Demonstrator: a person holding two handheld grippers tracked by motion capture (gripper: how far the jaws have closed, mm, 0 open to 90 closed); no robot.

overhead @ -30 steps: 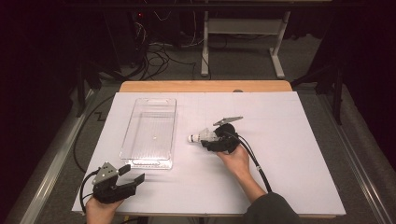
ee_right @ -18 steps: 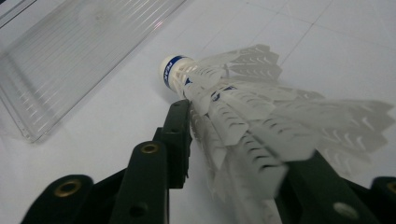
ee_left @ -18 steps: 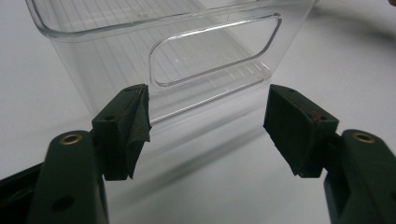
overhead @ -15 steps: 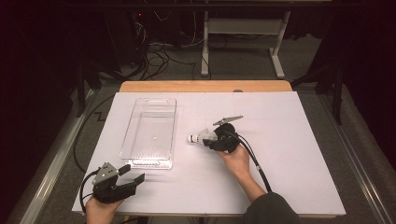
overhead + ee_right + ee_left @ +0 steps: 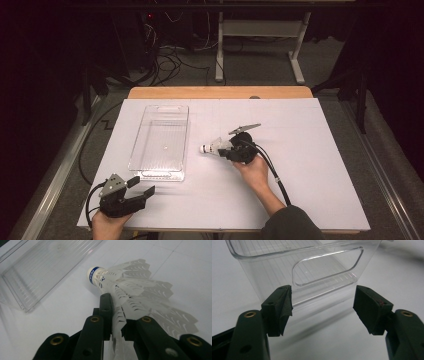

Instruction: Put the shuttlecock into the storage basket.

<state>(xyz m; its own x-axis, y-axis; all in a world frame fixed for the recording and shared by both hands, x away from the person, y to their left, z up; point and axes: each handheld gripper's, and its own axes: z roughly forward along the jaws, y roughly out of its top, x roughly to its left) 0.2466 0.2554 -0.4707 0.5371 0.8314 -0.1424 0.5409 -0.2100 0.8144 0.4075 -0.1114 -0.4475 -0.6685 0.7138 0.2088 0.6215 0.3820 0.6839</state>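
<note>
A white feather shuttlecock point(image 5: 212, 146) point(image 5: 125, 287) with a blue band on its cork lies at the table's middle, cork pointing left toward the bin. My right gripper point(image 5: 227, 149) point(image 5: 117, 315) is shut on its feather skirt. A clear plastic bin point(image 5: 161, 141) point(image 5: 294, 262) stands empty to the left of the shuttlecock. My left gripper point(image 5: 141, 186) point(image 5: 323, 306) is open near the table's front left corner, facing the bin's near end wall with its cut-out handle, and holds nothing.
The white table top point(image 5: 310, 165) spreads to the right and front of the grippers. A wooden strip point(image 5: 220, 92) runs along its far edge. Cables and a desk frame point(image 5: 260, 30) sit on the floor behind.
</note>
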